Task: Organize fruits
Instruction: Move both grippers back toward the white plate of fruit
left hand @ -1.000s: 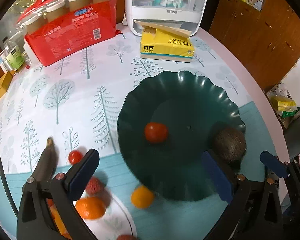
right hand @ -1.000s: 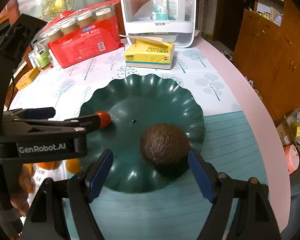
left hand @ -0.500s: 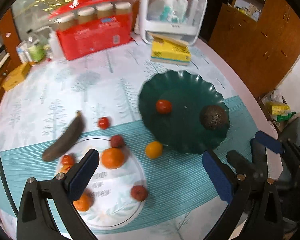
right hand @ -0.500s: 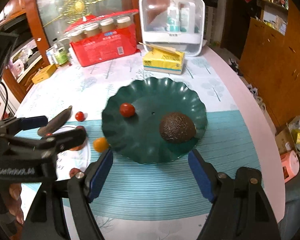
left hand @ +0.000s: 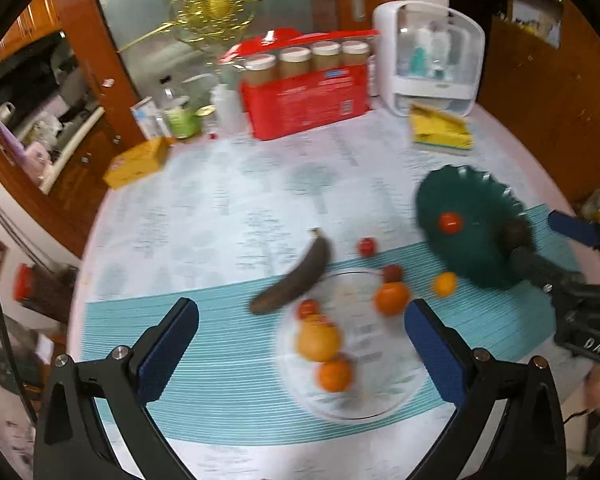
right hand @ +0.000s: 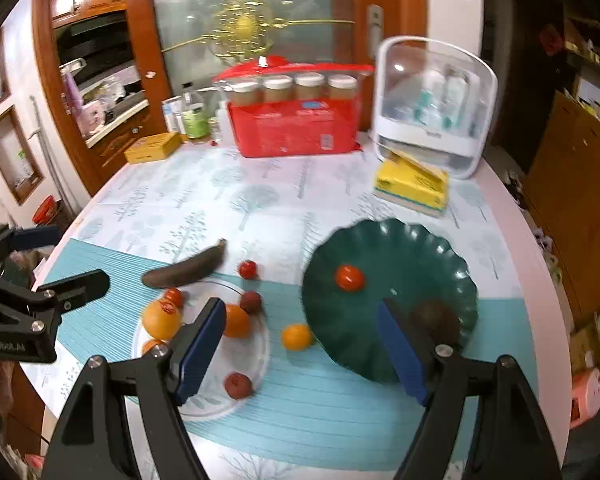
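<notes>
Wood cabinets and a frosted glass door with a gold ornament stand behind the round surface [right hand: 260, 200], which wears a tree-print cloth and a teal striped mat. In the right wrist view, the green scalloped plate [right hand: 420, 248] sits right of centre and holds a red tomato [right hand: 349, 277] and a dark avocado [right hand: 436, 320], the avocado partly hidden by a blue pad. A clear glass plate [right hand: 244, 384] at lower left carries oranges and small red fruits. The blackened banana [right hand: 186, 270] lies on the cloth just beyond the glass plate, its long axis running from lower left to upper right of the frame, stem end pointing to the upper right. A small red fruit [right hand: 247, 269] and a small orange [right hand: 296, 336] lie loose between the two plates. The right tool [right hand: 300, 344] hangs above the mat with its jaws spread wide and nothing between them. The left tool [left hand: 300, 352] is likewise wide open and empty over the glass plate. A red jar pack [right hand: 292, 120], a white organiser [right hand: 432, 108] and a yellow tissue pack [right hand: 412, 188] stand at the far edge.
</notes>
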